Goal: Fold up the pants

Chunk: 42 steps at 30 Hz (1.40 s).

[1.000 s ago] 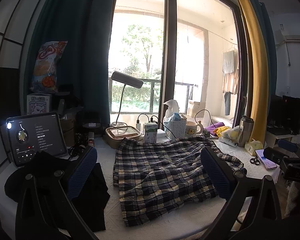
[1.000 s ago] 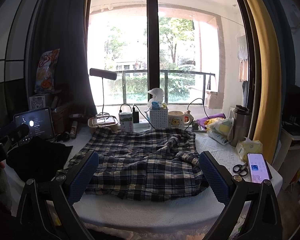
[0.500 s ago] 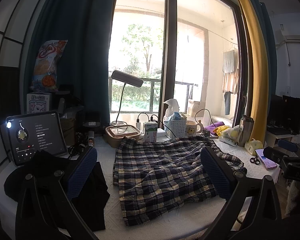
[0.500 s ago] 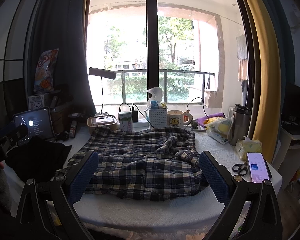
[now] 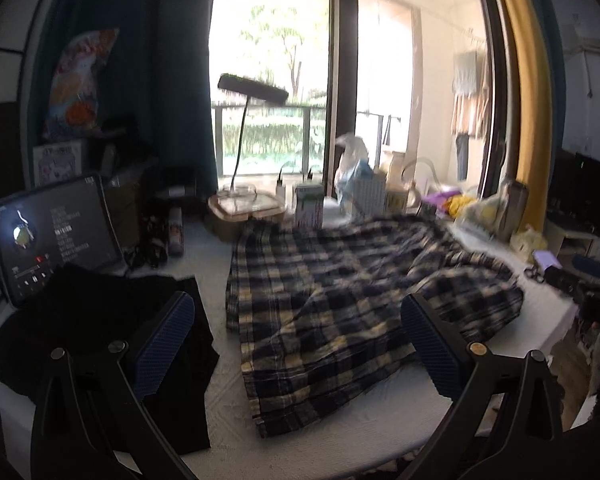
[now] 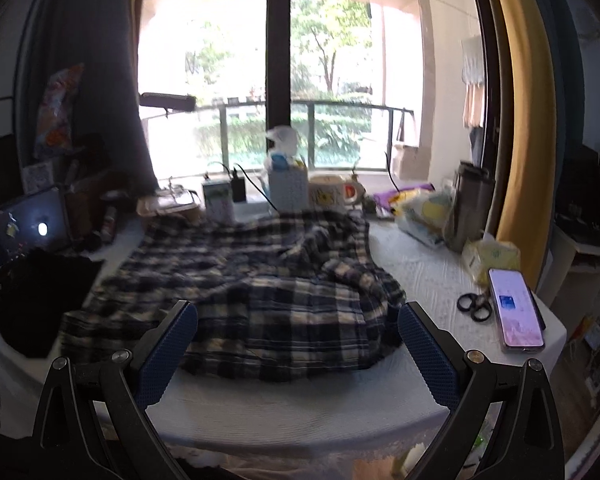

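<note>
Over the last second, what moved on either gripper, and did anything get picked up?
Both grippers closed in on the plaid pants, which now fill more of each view; both views are motion-blurred. Nothing was gripped: the left gripper and right gripper stay open, jaws wide and empty. The pants lie rumpled as before, and the phone and scissors haven't shifted.

Plaid pants [image 5: 340, 292] [image 6: 256, 296]: navy-cream check, rumpled, spread unfolded across white-covered table [image 6: 420, 276].
</note>
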Tool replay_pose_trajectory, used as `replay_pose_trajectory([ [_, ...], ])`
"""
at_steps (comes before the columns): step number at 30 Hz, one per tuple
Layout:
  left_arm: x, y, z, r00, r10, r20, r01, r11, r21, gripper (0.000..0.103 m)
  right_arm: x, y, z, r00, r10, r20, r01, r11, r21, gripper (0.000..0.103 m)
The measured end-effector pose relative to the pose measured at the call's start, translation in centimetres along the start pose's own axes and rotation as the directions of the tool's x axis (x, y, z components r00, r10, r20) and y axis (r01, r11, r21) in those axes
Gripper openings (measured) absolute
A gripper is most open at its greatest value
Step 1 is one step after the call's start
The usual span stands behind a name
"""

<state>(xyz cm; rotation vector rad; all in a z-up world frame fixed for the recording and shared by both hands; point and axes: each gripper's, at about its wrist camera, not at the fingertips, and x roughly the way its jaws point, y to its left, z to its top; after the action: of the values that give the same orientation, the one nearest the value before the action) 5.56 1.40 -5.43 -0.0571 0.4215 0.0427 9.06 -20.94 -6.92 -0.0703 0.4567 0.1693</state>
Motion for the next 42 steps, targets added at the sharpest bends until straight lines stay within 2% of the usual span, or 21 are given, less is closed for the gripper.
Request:
replay_pose_trajectory([
  [4,3.0,0.4,-0.7,0.997,-0.006,-0.076,0.006,1.0,-0.003,0.1,2.6,-0.9,-0.2,0.999,-0.021,-0.044,0.021,1.0,-0.001,0.101],
  [6,4.6,0.6,-1.3,0.992,-0.011,-0.126,0.01,1.0,-0.007,0.092,3.6,-1.4,-0.2,0.998,-0.031,-0.061,0.031,1.0,-0.001,0.101],
  [10,7.5,1.1,-2.9,0.972,-0.029,-0.234,0.022,0.999,-0.034,0.09,5.5,-3.0,-0.7,0.992,-0.072,-0.107,0.073,0.997,0.005,0.1],
  [12,8.7,1.2,-3.6,0.959,-0.038,-0.281,0.028,0.999,-0.04,0.089,6.5,-4.1,-0.8,0.987,-0.089,-0.135,0.093,0.996,0.018,0.088],
  [16,10.2,1.5,-4.3,0.941,-0.041,-0.336,0.021,0.998,-0.063,0.088,8.7,-6.3,-0.7,0.977,-0.108,-0.183,0.117,0.993,0.036,0.074],
  [22,12.5,2.6,-4.5,0.917,-0.038,-0.398,-0.008,0.994,-0.113,0.066,12.3,-10.5,0.4,0.965,-0.107,-0.239,0.128,0.989,0.078,0.05],
  [24,13.1,2.6,-4.7,0.908,-0.044,-0.418,-0.009,0.992,-0.124,0.05,13.2,-11.4,0.6,0.961,-0.114,-0.253,0.135,0.989,0.066,0.046],
  [25,13.1,2.5,-4.8,0.906,-0.034,-0.421,-0.018,0.993,-0.119,0.048,13.6,-11.9,0.7,0.957,-0.126,-0.261,0.143,0.988,0.049,0.046],
  [26,13.1,2.5,-4.7,0.908,-0.028,-0.419,-0.022,0.993,-0.113,0.04,13.9,-12.2,0.8,0.955,-0.13,-0.266,0.144,0.989,0.033,0.046],
  [27,13.1,2.4,-4.7,0.906,-0.026,-0.422,-0.019,0.994,-0.104,0.028,14.1,-12.5,0.8,0.955,-0.123,-0.271,0.133,0.991,0.019,0.046],
  [28,13.1,2.3,-4.7,0.905,-0.018,-0.424,-0.024,0.995,-0.093,0.022,14.2,-12.6,0.8,0.955,-0.102,-0.279,0.105,0.994,-0.002,0.046],
  [29,13.0,2.3,-4.6,0.903,-0.019,-0.428,-0.022,0.996,-0.089,0.008,14.3,-12.6,0.7,0.955,-0.087,-0.284,0.083,0.996,-0.023,0.046],
  [30,13.1,2.3,-4.6,0.898,-0.038,-0.438,-0.008,0.995,-0.103,0.006,14.3,-12.2,0.5,0.954,-0.065,-0.292,0.05,0.997,-0.06,0.044],
  [33,12.7,2.6,-4.0,0.898,-0.037,-0.439,-0.015,0.993,-0.114,0.005,14.7,-10.4,-0.2,0.944,-0.035,-0.328,-0.025,0.984,-0.178,0.039],
  [36,12.1,3.4,-2.9,0.908,-0.011,-0.418,-0.041,0.993,-0.113,0.004,14.8,-8.7,-1.2,0.934,-0.015,-0.356,-0.082,0.963,-0.258,0.038],
  [38,11.7,3.9,-2.2,0.914,0.009,-0.405,-0.059,0.992,-0.11,0.004,14.6,-8.2,-1.4,0.937,-0.007,-0.35,-0.095,0.958,-0.271,0.039],
  [42,11.1,4.1,-1.4,0.921,0.037,-0.388,-0.076,0.993,-0.088,0.004,13.4,-7.9,-0.7,0.955,0.018,-0.295,-0.109,0.949,-0.296,0.039],
])
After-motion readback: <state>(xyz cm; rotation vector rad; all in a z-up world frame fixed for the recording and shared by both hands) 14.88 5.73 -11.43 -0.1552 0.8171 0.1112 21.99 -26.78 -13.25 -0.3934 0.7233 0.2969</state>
